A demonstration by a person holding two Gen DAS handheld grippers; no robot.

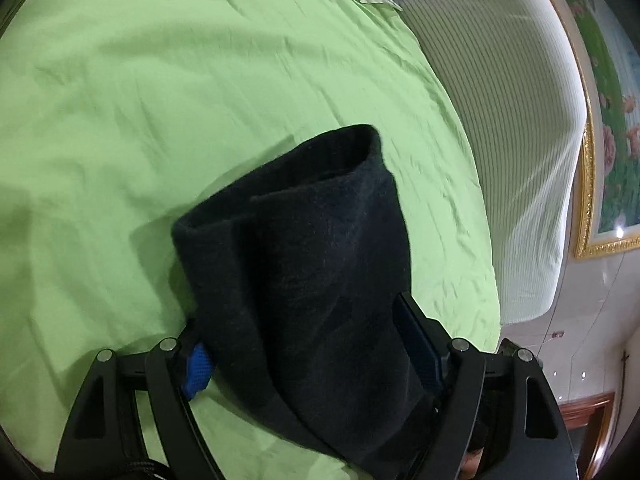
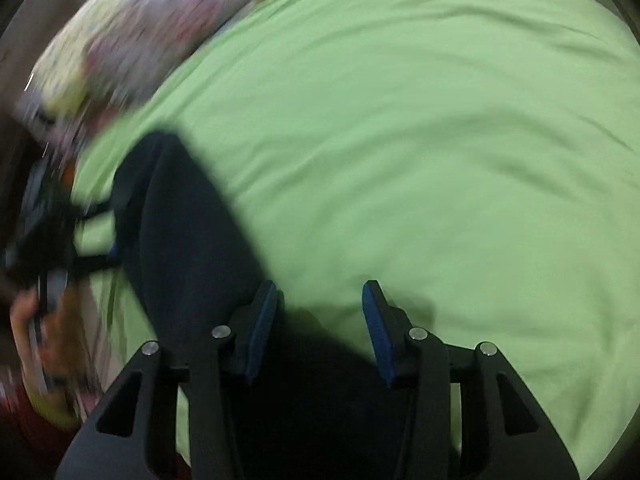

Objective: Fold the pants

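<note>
The left gripper [image 1: 308,344] has its jaws spread wide, and the folded dark pants [image 1: 296,248] lie between them. The cloth fills most of the gap. It hides part of the blue pad on the left side, and the pad on the right stands just beside the fabric; whether either pad presses on it cannot be told.

The right gripper [image 2: 320,332] has its jaws partly apart with nothing clamped between them. Its left pad stands at the edge of the pants [image 2: 188,240], and its right pad hangs over bare sheet. This view is blurred.

The pants rest as a thick folded bundle on the green sheet [image 1: 160,100] of the bed, with the rolled fold at the far end. Wide bare sheet lies beyond and to the left of the bundle in the left wrist view. To the right the sheet ends at a striped white mattress edge [image 1: 500,100]. A patterned cloth [image 2: 132,32] lies at the far left in the right wrist view.
</note>
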